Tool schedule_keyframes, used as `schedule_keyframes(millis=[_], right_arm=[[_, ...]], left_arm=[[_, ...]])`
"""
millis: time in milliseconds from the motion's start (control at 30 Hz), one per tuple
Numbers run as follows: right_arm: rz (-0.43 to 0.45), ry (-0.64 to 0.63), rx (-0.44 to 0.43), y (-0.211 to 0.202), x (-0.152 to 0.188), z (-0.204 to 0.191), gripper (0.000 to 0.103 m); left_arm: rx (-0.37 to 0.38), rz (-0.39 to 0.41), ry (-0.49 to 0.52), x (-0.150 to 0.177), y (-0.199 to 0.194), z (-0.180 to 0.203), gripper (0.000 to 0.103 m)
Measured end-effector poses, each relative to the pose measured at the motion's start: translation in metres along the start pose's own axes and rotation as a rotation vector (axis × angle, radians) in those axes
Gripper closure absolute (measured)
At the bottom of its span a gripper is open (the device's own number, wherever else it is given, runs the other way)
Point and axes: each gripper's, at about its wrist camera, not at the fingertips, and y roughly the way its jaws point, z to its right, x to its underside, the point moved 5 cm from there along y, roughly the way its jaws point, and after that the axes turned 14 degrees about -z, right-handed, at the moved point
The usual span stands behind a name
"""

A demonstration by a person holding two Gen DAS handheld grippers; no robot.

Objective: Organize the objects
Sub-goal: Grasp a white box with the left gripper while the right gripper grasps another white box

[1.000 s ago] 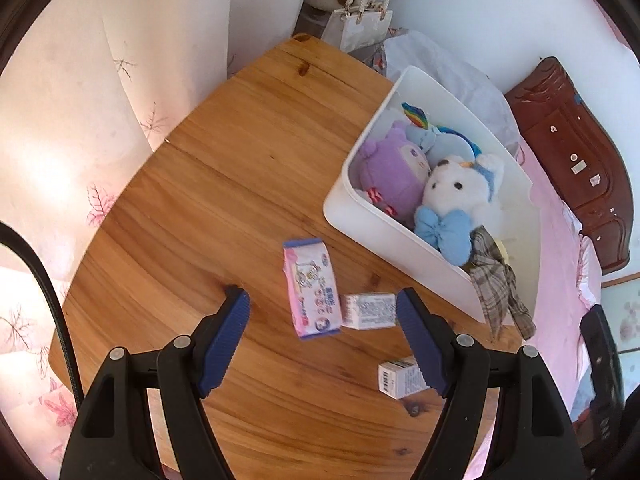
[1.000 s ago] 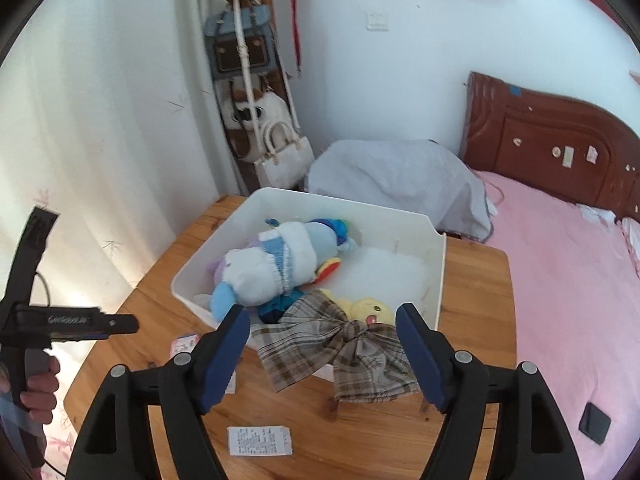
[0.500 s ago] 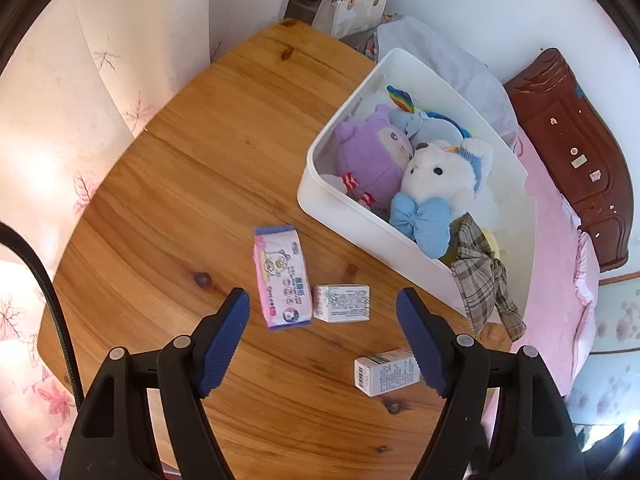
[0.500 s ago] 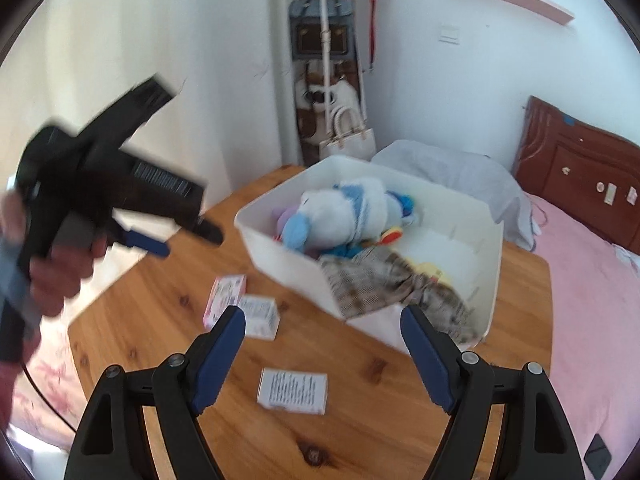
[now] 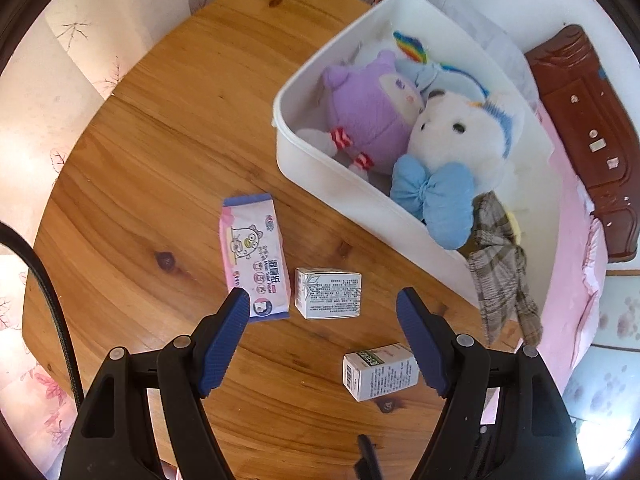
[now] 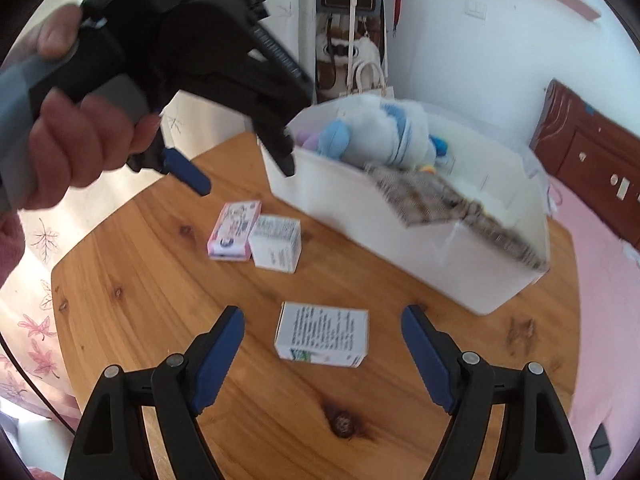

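Observation:
Three small items lie on the round wooden table point(image 5: 160, 140): a pink wet-tissue pack point(image 5: 254, 264), a white box point(image 5: 328, 294) beside it, and a second white box point(image 5: 380, 372) nearer me. My left gripper point(image 5: 322, 300) hovers open over the first box, touching nothing. My right gripper point(image 6: 322, 316) is open above the second white box point(image 6: 322, 336), which shows between its fingers, untouched. The white bin point(image 5: 320, 168) holds a purple plush point(image 5: 368, 108), a white bear point(image 5: 460, 132) and a plaid bow point(image 5: 500, 272) draped over its rim. In the right wrist view a hand holds the left gripper point(image 6: 246, 178) at upper left.
A pink bed point(image 6: 600, 280) with a dark wooden headboard point(image 5: 592, 152) lies past the table's right edge. Bags hang on a coat stand point(image 6: 352, 40) behind the bin. A black cable point(image 5: 48, 300) runs along the left. Bare wood stretches left of the tissue pack.
Both grippers have come down toward the table. The right one swung from facing the bin to over the near box. The hand with the left gripper moved in at the right view's upper left.

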Motion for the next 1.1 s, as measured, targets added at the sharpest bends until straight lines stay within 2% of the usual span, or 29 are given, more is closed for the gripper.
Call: schedule_keyframes(millis=[267,533,767,967,1100], right_arm=[[-0.042,0.034,-0.018,0.021,0.009,0.001,0.022],[-0.071,0.031,-0.021,0.034,0.015,-0.006,0.021],[-0.077,0.065,-0.015,0.04,0.018,-0.005,0.022],[-0.095,0.087,-0.017,0.045,0.018,-0.002,0.022],[-0.084,0.097,-0.012,0.044,0.017,0.001,0.022]], left_arm=[[-0.047,-0.076,0.018,-0.003,0.026,0.013,0.024],[-0.084,-0.109,-0.006,-0.005,0.044,0.012,0.024],[-0.092,-0.095,-0.026,-0.008,0.049,0.008,0.024],[-0.116,-0.082,0.001,-0.011,0.05,0.013,0.026],[-0.149,-0.078,0.011,-0.011,0.05,0.014,0.032]])
